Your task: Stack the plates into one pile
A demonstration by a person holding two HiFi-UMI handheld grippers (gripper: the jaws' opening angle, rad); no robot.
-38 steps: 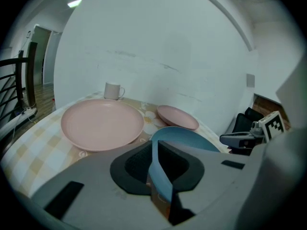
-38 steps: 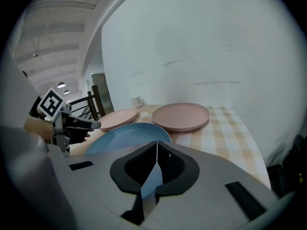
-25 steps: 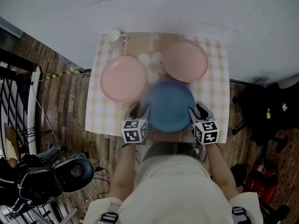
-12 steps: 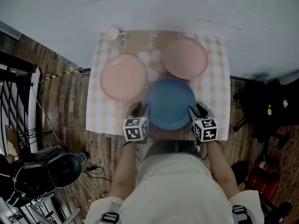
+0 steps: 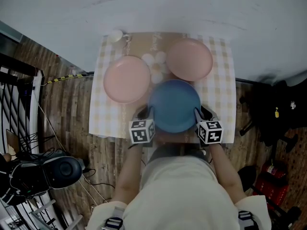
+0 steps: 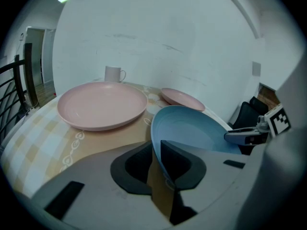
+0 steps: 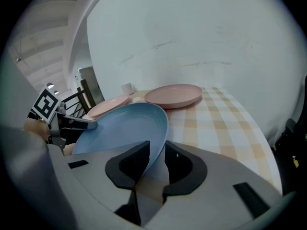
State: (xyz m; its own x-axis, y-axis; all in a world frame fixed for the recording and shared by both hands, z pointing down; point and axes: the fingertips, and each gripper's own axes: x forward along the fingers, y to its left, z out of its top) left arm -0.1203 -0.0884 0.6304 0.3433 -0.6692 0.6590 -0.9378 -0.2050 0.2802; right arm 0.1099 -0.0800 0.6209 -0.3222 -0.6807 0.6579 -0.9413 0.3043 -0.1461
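A blue plate point(image 5: 173, 105) lies at the near middle of the checked tablecloth point(image 5: 220, 95). My left gripper point(image 5: 146, 113) is at its left rim and my right gripper point(image 5: 201, 113) at its right rim. In the left gripper view the blue plate point(image 6: 192, 128) has its rim between the closing jaws of the left gripper point(image 6: 157, 150), and both pads touch it. In the right gripper view the rim of the blue plate point(image 7: 120, 128) sits between the closing jaws of the right gripper point(image 7: 157, 152), with a thin gap at the outer pad. Two pink plates point(image 5: 127, 79) point(image 5: 189, 60) lie farther back.
A white mug point(image 5: 115, 36) stands at the table's far left corner, against the white wall. Wooden floor lies left and right of the table, with a black railing point(image 5: 14, 95) at the left and dark bags point(image 5: 278, 114) at the right.
Both grippers stay at the blue plate's sides, their fingers drawn in onto its rim. The plates have not shifted. A dark object on the floor at lower left has moved.
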